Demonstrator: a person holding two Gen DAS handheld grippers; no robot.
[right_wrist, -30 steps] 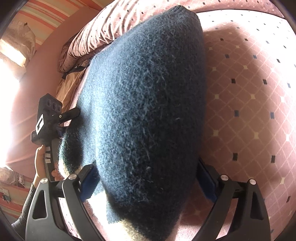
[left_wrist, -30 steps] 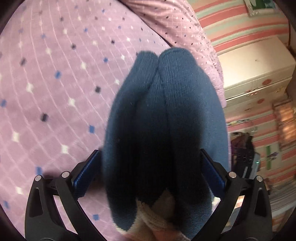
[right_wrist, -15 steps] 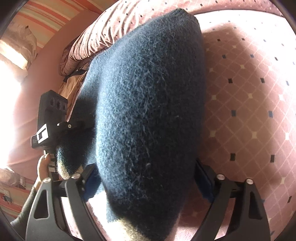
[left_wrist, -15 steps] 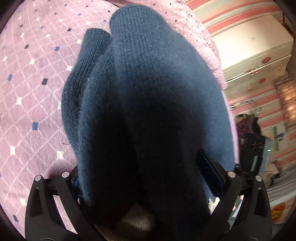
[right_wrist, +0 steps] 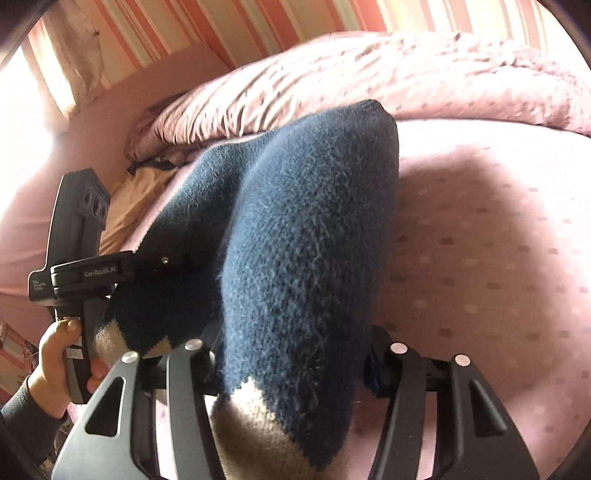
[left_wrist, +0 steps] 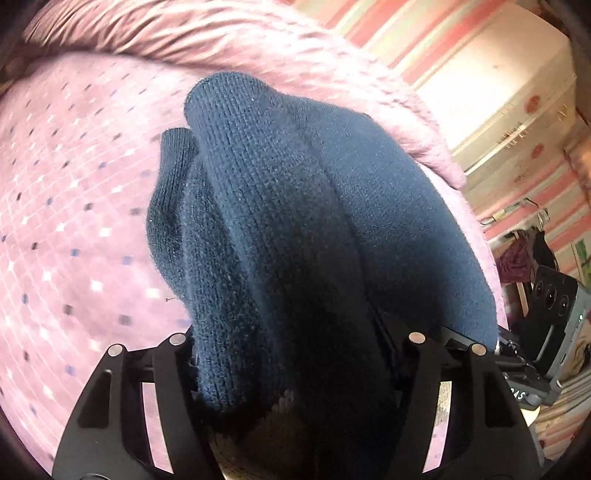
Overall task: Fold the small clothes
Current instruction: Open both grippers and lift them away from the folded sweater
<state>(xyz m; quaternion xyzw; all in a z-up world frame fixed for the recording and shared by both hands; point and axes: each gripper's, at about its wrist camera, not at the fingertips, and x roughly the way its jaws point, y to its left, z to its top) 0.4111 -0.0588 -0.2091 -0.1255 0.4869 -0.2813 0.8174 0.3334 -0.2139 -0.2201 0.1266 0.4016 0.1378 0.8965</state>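
Garment: a dark navy knitted garment with cream patches at its near edge (left_wrist: 295, 229), bunched in thick folds and lifted above the bed, stretched between the two grippers.
Left gripper: the black two-finger left gripper (left_wrist: 295, 350) has its fingers clamped on one end of the navy knit, which fills the gap between them and drapes forward over them.
Right gripper: the black two-finger right gripper (right_wrist: 291, 354) has its fingers pressed against the other end of the knit, a cream patch lying right at its base.
Left hand: in the right wrist view the person's left hand (right_wrist: 55, 362) grips the handle of the left gripper, at the far left side of the garment.
Bed: a pink bedsheet with a small diamond-dot pattern (right_wrist: 480, 258) lies beneath the garment; a rumpled pink dotted duvet (right_wrist: 369, 77) is heaped along its far side.
Background: a striped pink and cream wall (left_wrist: 373, 26) beyond the bed.
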